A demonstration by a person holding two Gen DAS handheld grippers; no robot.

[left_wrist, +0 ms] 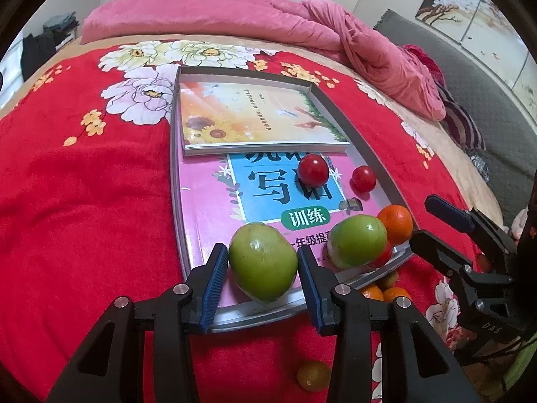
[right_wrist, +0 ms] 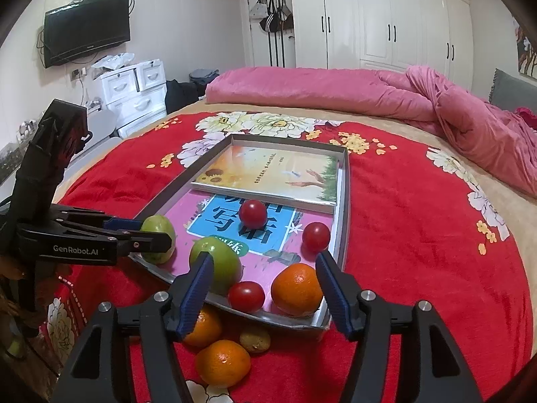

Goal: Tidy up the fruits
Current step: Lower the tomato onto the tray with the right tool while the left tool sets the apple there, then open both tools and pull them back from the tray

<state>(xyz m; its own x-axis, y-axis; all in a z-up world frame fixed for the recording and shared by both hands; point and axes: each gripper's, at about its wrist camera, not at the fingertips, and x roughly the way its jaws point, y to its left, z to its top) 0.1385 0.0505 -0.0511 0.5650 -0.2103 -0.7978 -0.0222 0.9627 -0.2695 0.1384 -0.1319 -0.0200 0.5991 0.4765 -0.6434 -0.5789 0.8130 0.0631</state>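
My left gripper (left_wrist: pixel 263 280) is shut on a green fruit (left_wrist: pixel 263 262), blue pads touching both its sides, over the near edge of the grey tray (left_wrist: pixel 174 168). Books line the tray. On them lie a second green fruit (left_wrist: pixel 357 241), an orange (left_wrist: pixel 396 225) and two tomatoes (left_wrist: pixel 313 169). My right gripper (right_wrist: pixel 265 288) stands open above the tray's near corner (right_wrist: pixel 322 319), with a third tomato (right_wrist: pixel 246 296) and the orange (right_wrist: pixel 297 288) seen between its pads. In the right wrist view, the left gripper (right_wrist: pixel 147 233) holds its green fruit (right_wrist: pixel 157 243) at the tray's left corner.
Off the tray, on the red flowered blanket (right_wrist: pixel 419 252), lie two oranges (right_wrist: pixel 223 362) and a small yellow-brown fruit (right_wrist: pixel 255 339) near the tray's front edge. A pink quilt (right_wrist: pixel 335 90) is heaped at the far side of the bed. White drawers (right_wrist: pixel 134 97) stand left.
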